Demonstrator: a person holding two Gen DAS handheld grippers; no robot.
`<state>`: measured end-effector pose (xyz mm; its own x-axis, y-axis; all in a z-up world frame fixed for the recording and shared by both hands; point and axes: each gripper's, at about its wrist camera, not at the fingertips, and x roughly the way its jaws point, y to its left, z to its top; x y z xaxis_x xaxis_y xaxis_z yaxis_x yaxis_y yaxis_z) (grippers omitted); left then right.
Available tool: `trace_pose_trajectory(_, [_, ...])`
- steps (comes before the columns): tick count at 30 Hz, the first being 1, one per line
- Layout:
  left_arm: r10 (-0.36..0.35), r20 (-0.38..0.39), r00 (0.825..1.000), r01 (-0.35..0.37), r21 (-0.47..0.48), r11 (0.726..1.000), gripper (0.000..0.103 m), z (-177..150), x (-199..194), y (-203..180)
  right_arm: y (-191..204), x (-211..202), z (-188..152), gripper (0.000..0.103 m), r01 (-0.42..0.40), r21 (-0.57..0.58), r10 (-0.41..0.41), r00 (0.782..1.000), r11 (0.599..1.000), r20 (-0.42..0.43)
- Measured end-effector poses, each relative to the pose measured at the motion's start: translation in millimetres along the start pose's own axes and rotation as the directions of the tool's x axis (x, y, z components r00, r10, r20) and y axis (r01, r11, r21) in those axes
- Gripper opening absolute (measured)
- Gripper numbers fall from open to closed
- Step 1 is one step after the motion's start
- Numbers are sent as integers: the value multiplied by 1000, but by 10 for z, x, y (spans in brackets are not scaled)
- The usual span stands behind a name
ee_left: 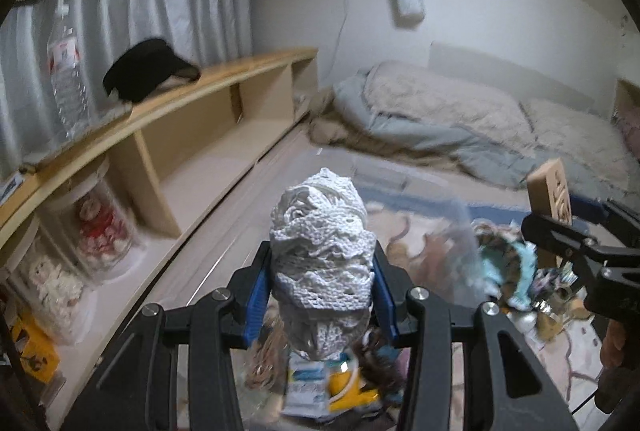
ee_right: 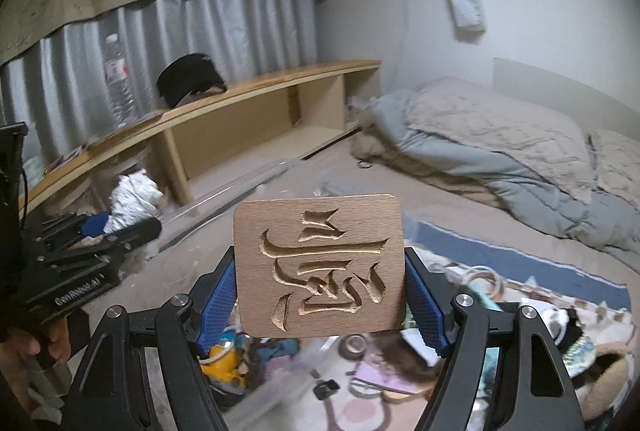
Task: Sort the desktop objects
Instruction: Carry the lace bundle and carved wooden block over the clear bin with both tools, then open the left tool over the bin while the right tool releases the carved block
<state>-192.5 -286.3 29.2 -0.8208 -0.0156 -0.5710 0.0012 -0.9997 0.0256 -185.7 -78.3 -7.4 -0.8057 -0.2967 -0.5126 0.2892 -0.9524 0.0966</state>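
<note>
A: Starting on the left: the left gripper is clenching a roll of white lace trim, its blue pads pressing into both flanks. The roll is sitting upright between them, up above the pile of small objects on the patterned mat.

B: What is worrying you there?

A: The lace is soft and loosely wound. I'm judging that the pads are biting only the outer layers, so the roll could be sagging out or unwinding while it is being carried.

B: And further right?

A: The right gripper is grasping a wooden plaque carved with a character, held by its two side edges, face toward the camera, above the clutter on the mat.

B: Risk?

A: The plaque is standing tall above the pads, so it could be pivoting in the grip if it catches anything. The wooden shelf with the water bottle and black cap is lying to the left, and both grippers are travelling close together; a knock between them is the likeliest cause of a drop.
</note>
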Motion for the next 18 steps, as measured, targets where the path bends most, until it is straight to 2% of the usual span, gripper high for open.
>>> trace_pose_trajectory(4, [19, -76, 997, -20, -9, 1000, 45, -109, 152, 119, 175, 190, -41, 77, -38, -22, 38, 999, 999, -32])
trace_pose_trajectory(10, [48, -150, 987, -50, -6, 999, 45, -206, 305, 201, 325, 373, -103, 77, -68, -39, 65, 995, 997, -77])
trace_pose_trajectory(18, [91, -254, 963, -88, 20, 996, 45, -309, 483, 210, 393, 488, -164, 77, -86, -52, 80, 990, 995, -118])
